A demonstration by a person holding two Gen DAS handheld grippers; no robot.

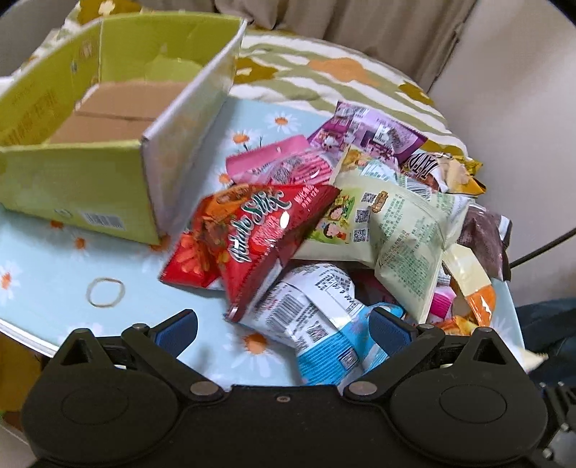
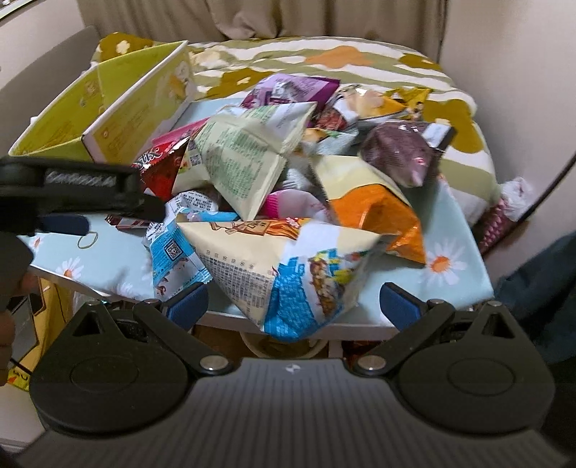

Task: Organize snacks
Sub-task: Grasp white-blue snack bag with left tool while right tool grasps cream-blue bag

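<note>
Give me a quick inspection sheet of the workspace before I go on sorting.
Surface: small table under a light blue daisy cloth, standing against a bed.
Job's things: green cardboard box open, no snacks seen inside; snack pile heaped beside it, one cream and blue bag overhanging the near edge.
Clutter: rubber band loose on the cloth.
Grippers: left gripper open over a white and blue packet; right gripper open, empty.
Cables: dark cable at the right.
Surroundings: floral bedding, curtain, items under the table.
</note>
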